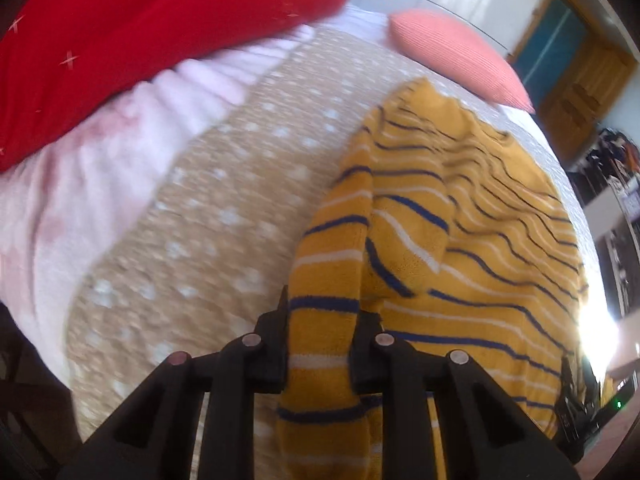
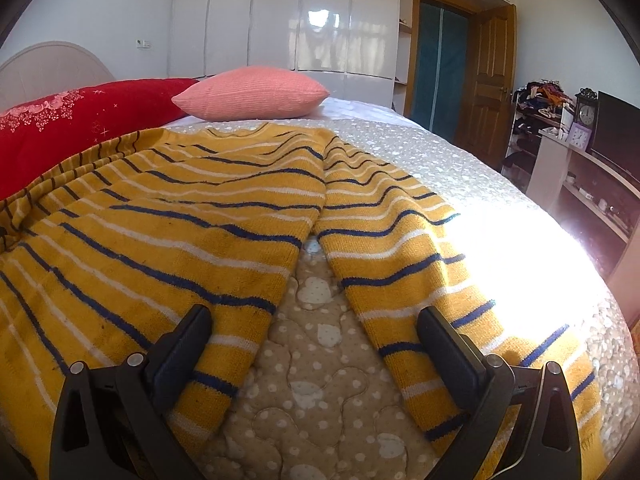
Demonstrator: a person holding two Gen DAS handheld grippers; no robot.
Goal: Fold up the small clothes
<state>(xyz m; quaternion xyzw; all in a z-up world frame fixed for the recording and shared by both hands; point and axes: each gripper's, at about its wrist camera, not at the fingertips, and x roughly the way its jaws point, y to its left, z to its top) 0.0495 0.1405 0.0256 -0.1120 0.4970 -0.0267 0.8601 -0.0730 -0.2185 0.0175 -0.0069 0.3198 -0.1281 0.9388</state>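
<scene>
Our left gripper (image 1: 322,340) is clenched on the striped yellow sweater's (image 2: 180,216) sleeve (image 1: 324,280); our right gripper (image 2: 314,344) hangs released over the quilted bedspread (image 2: 316,380).

Two low wrist views sharing sweater (image 1: 460,240)

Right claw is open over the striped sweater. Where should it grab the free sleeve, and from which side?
Take the sleeve near its cuff end, coming from above with the right claw. It lies flat on the quilt, angled away from the sweater body, so the cuff is clear.
</scene>
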